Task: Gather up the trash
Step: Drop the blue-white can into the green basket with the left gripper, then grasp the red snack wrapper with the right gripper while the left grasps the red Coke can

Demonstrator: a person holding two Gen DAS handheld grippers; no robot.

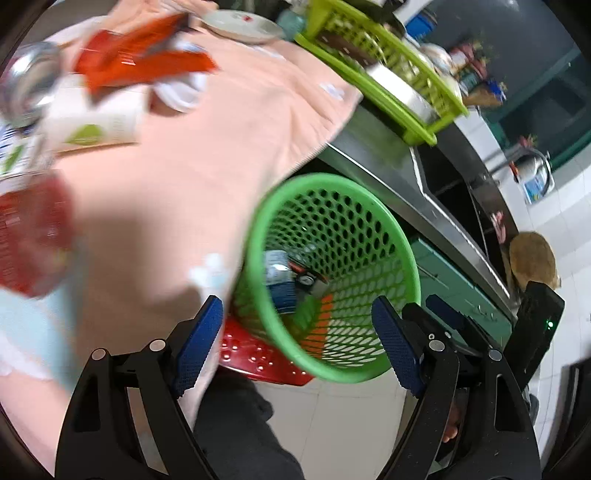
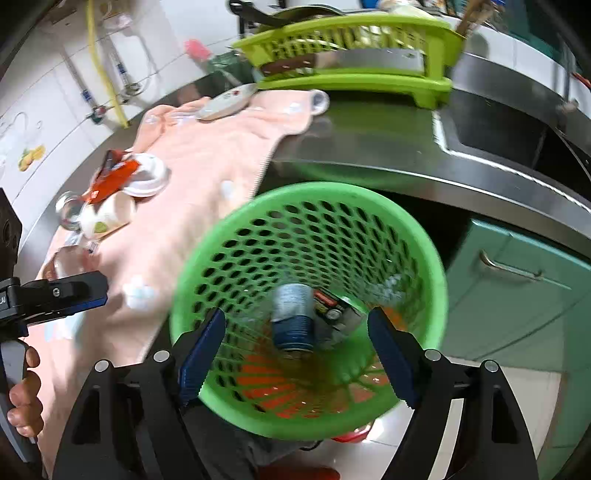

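A green perforated trash basket stands on a red stool beside the counter. Inside lie a blue-and-white can and a dark wrapper. My left gripper is open and empty over the counter's edge, left of the basket's mouth. My right gripper is open and empty right above the basket's mouth. On the pink cloth lie an orange wrapper, a white paper cup, a white lid, a red packet and a clear glass.
A lime dish rack and a white plate sit at the back of the steel counter. A sink lies to the right. Teal cabinet doors stand below. The left gripper also shows in the right wrist view.
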